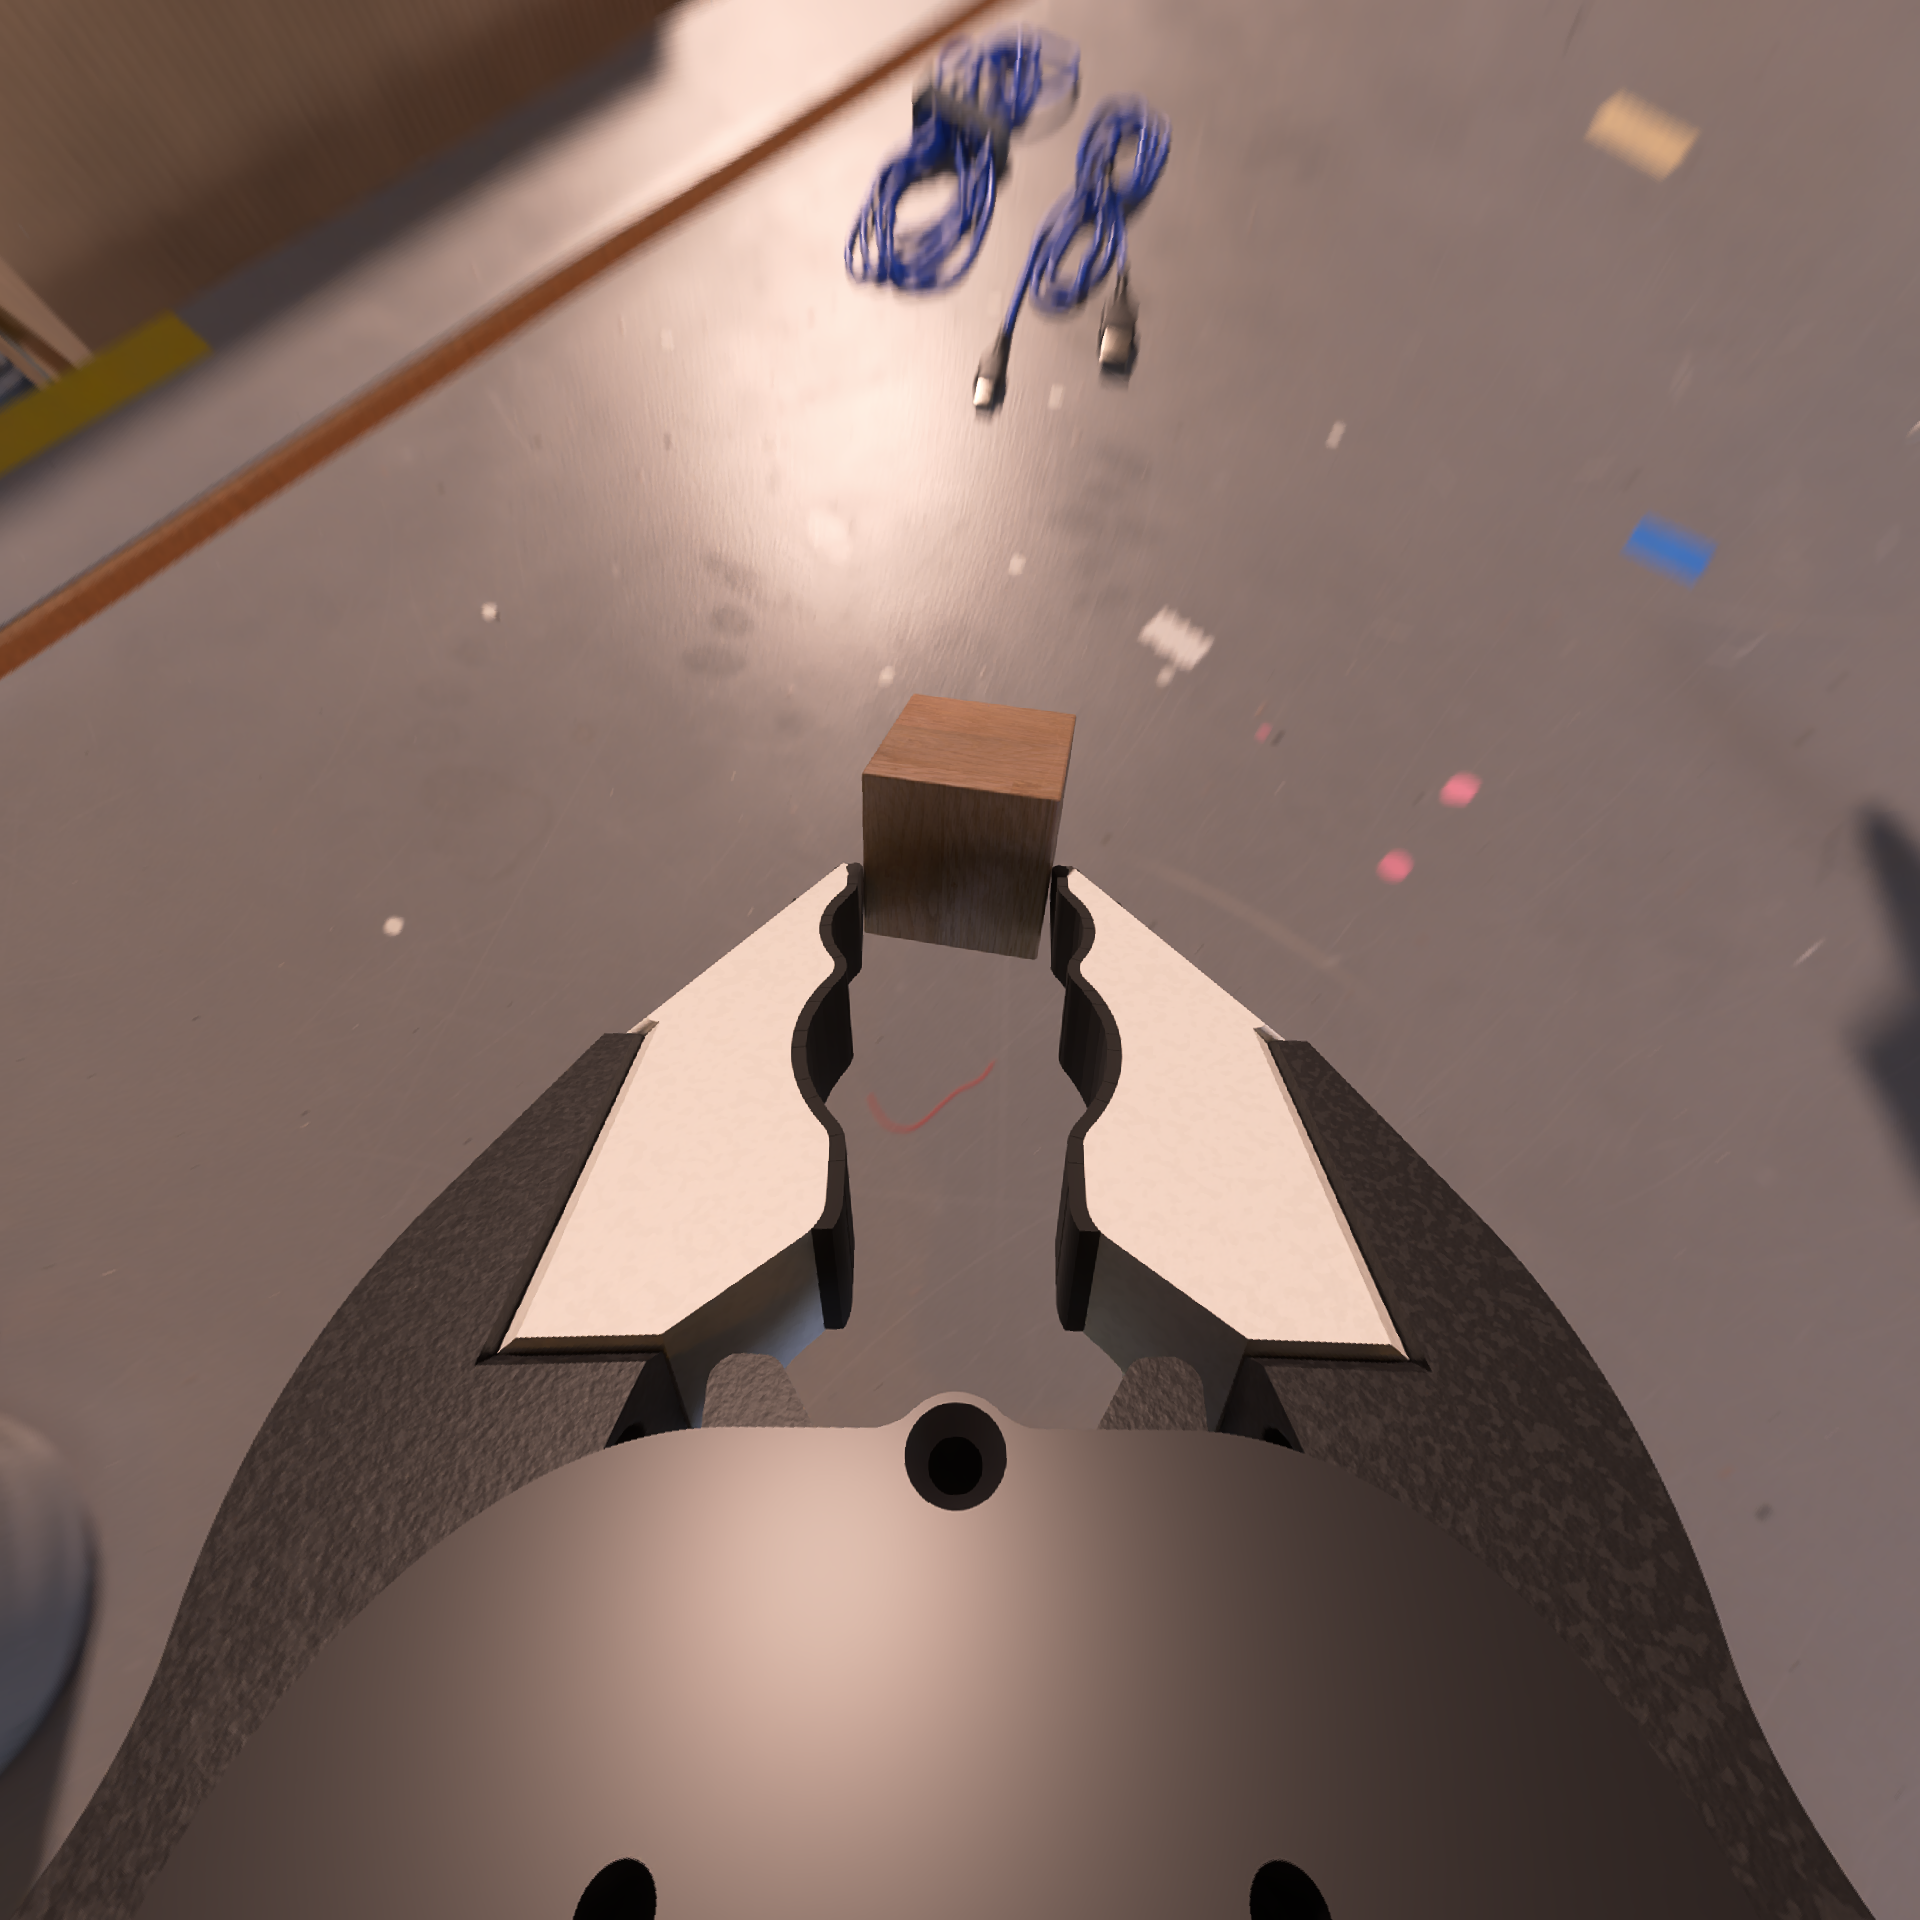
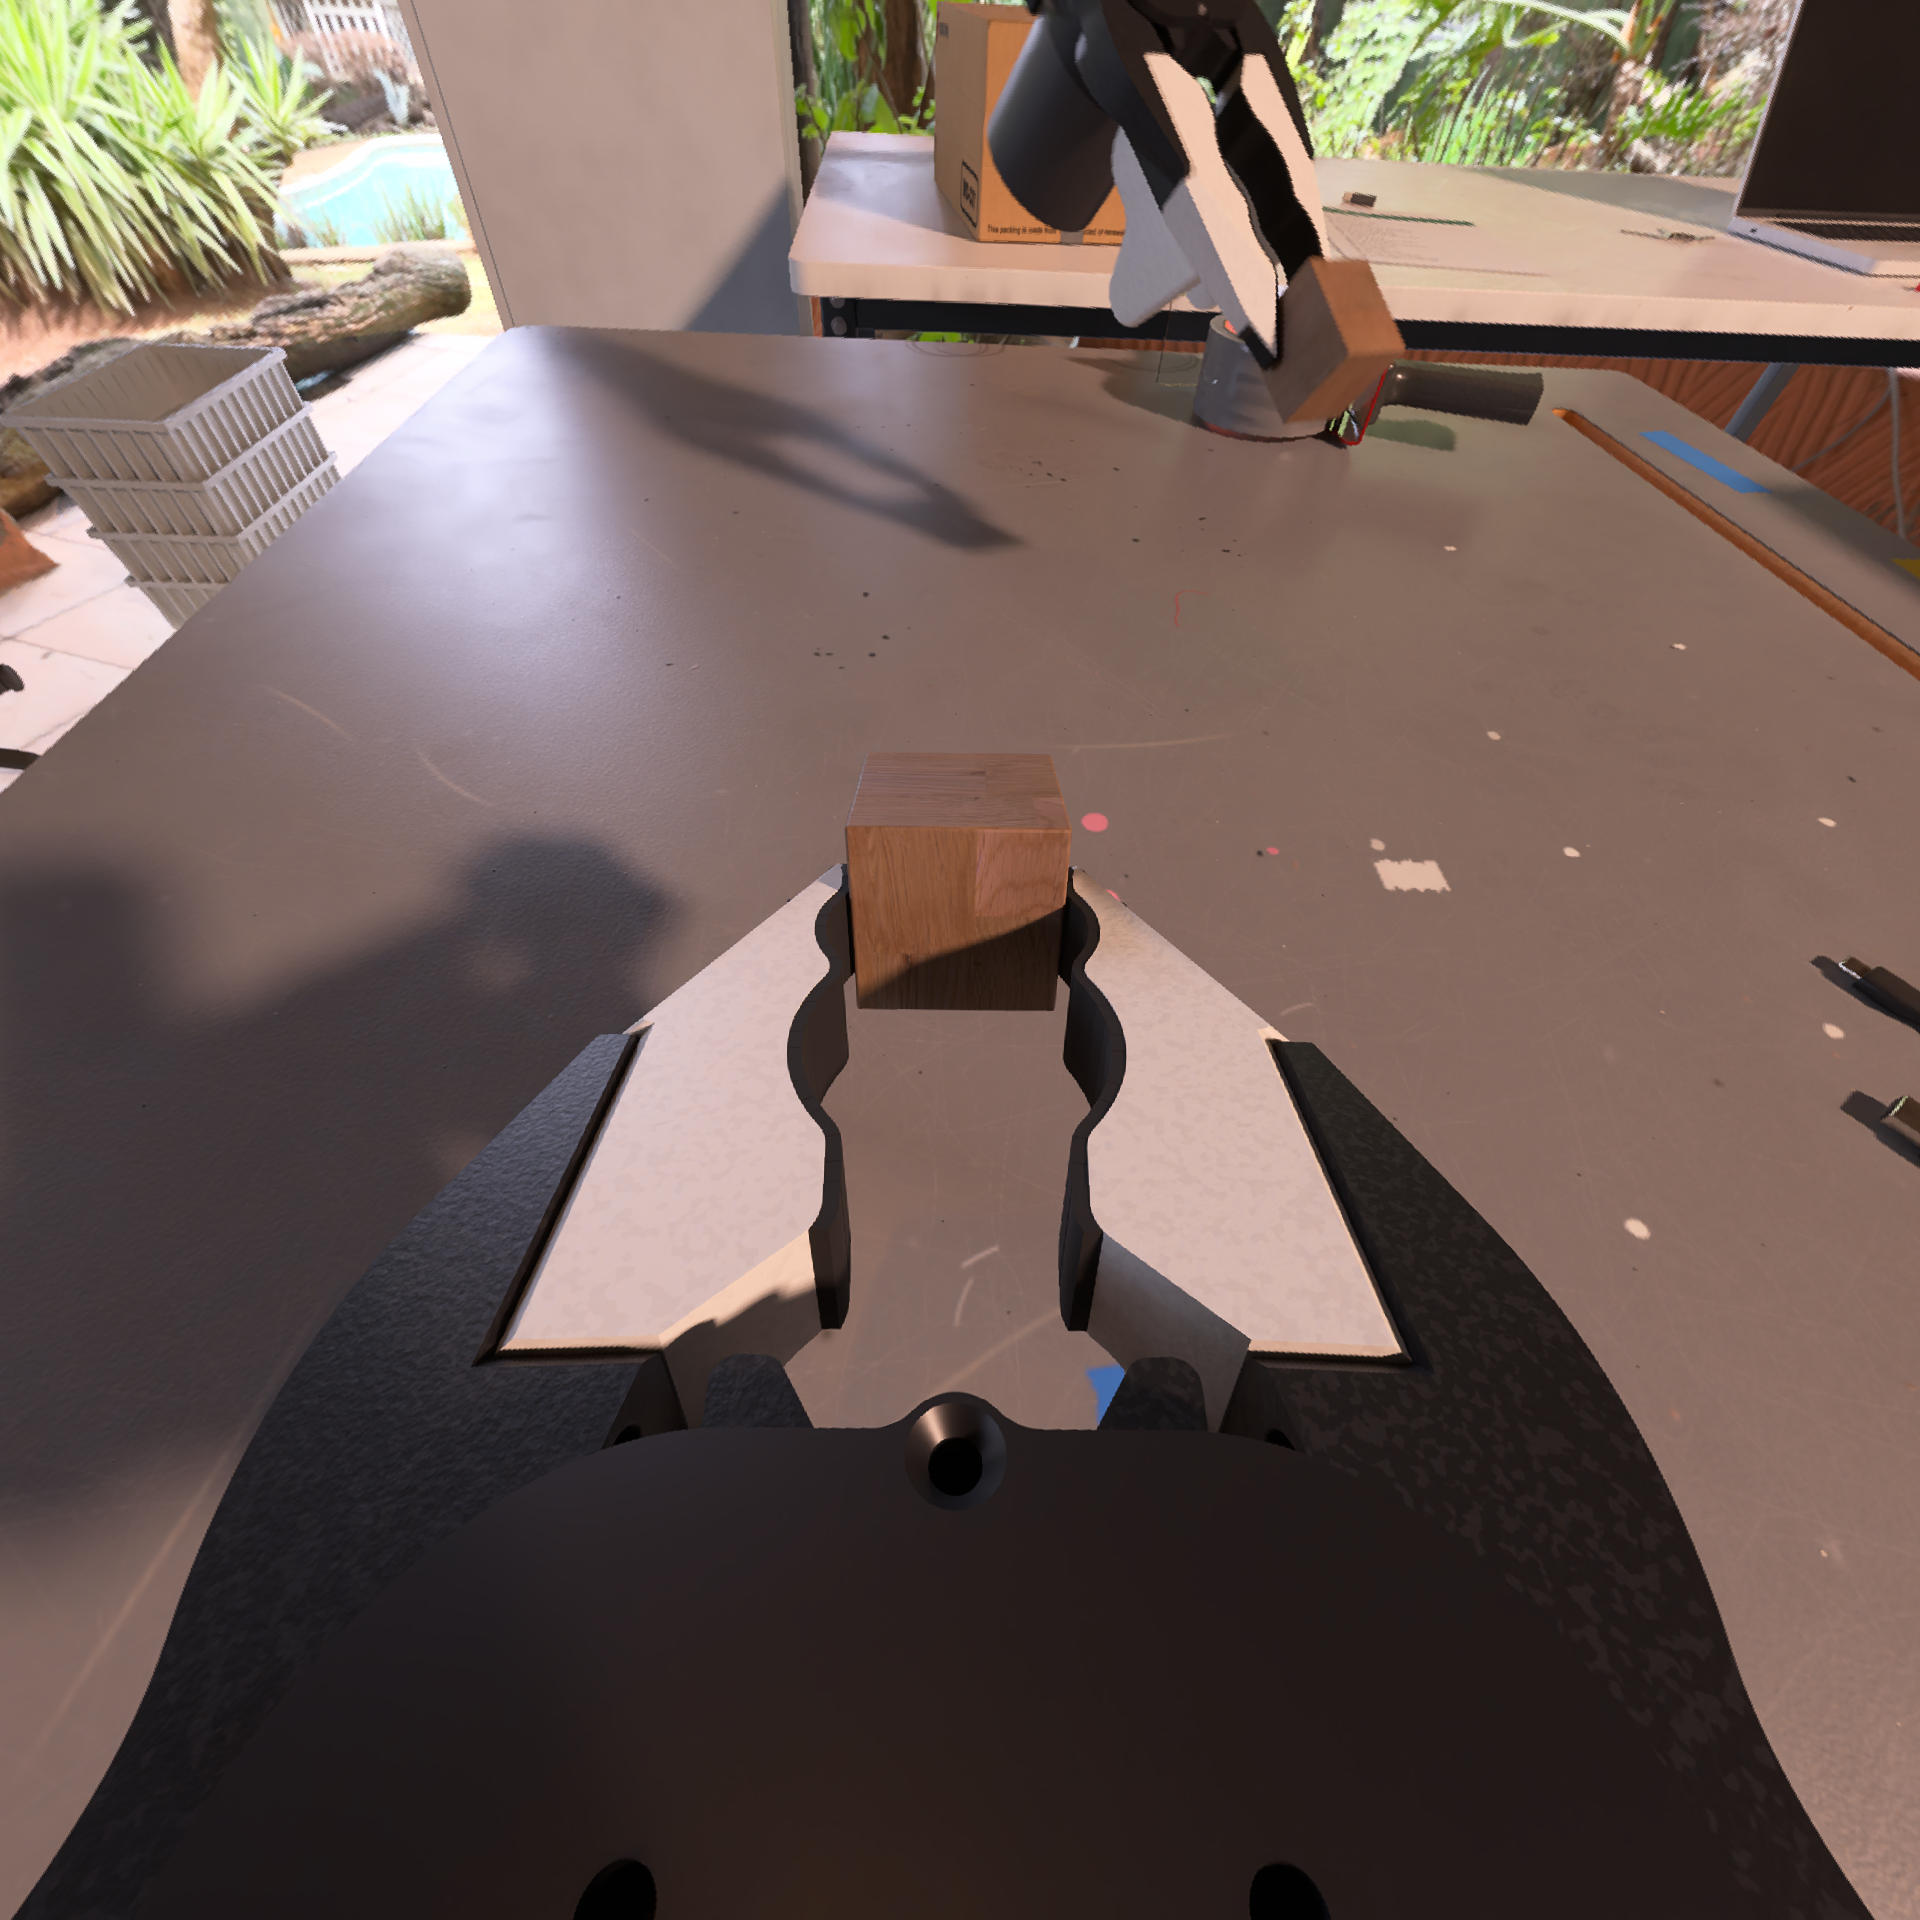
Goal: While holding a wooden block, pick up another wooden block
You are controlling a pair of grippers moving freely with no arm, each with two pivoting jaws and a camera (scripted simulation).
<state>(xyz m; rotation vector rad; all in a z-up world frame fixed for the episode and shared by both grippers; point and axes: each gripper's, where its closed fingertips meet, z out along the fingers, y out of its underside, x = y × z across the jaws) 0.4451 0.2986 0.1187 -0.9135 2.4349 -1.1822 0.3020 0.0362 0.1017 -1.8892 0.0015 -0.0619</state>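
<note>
In the left wrist view my left gripper is shut on a wooden block, pinched at the fingertips and held above the grey table. The right wrist view shows this gripper far off and high over the table's far end, with its block in the air. My right gripper has its fingertips pressed on both sides of a second wooden block near the table's middle. I cannot tell whether this block still touches the table.
Coiled blue cables and a wooden strip lie ahead of the left gripper. Stacked white baskets stand off the table's left. A grey roll sits at the far end, black cable plugs at right. A cardboard box is on a farther table.
</note>
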